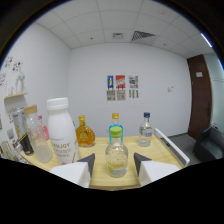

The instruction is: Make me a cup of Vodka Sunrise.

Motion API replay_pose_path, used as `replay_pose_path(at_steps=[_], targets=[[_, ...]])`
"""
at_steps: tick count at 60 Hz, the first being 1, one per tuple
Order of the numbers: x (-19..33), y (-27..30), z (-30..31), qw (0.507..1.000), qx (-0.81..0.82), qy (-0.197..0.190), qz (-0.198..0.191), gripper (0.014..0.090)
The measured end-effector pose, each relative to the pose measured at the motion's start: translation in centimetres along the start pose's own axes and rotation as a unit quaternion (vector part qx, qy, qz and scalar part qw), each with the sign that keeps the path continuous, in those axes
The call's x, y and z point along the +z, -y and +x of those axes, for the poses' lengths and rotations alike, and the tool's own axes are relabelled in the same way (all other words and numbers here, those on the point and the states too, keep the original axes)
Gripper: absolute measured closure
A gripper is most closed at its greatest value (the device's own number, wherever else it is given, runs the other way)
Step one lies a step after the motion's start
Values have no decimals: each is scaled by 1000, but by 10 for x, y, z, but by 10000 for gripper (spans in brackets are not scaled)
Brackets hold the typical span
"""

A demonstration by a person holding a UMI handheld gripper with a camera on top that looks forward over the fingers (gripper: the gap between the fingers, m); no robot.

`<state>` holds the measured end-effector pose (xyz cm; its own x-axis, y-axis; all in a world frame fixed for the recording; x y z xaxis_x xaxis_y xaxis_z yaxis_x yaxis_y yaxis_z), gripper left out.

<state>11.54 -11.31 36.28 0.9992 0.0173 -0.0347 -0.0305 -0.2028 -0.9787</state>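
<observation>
A small clear bottle [116, 156] with a green cap stands upright on the pale wooden table [152, 149], between my gripper's [114, 162] two fingers. The gripper is open, and a small gap shows on either side of the bottle. Just beyond it is a bottle with a blue cap and a yellow label [115, 122]. An amber round-bodied bottle [84, 134] stands to its left and a clear bottle with a dark blue cap [145, 130] to its right. The bottle's base is partly hidden by the gripper body.
A tall white bottle [62, 131] and a clear bottle with a tan cap [36, 136] stand close on the left, with more items and a shelf [15, 100] behind them. The table's raised white edge [171, 145] runs along the right. A dark chair [207, 142] and a door [199, 95] lie beyond.
</observation>
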Motion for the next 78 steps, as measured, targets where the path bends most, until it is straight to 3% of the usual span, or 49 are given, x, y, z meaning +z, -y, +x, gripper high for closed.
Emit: replay_pose_path(at_steps=[11, 26, 41, 62, 68, 78], targets=[[6, -4, 4, 1000, 1, -3, -6, 678], [-7, 2, 10, 1000, 13, -3, -5, 698], [-76, -2, 3, 999, 6, 15, 39, 699], [-85, -199, 4, 997, 38, -4, -71, 699], [-78, -222, 9, 996, 11, -17, -92, 699], [-68, -216, 17, 982, -164, -32, -91, 699]])
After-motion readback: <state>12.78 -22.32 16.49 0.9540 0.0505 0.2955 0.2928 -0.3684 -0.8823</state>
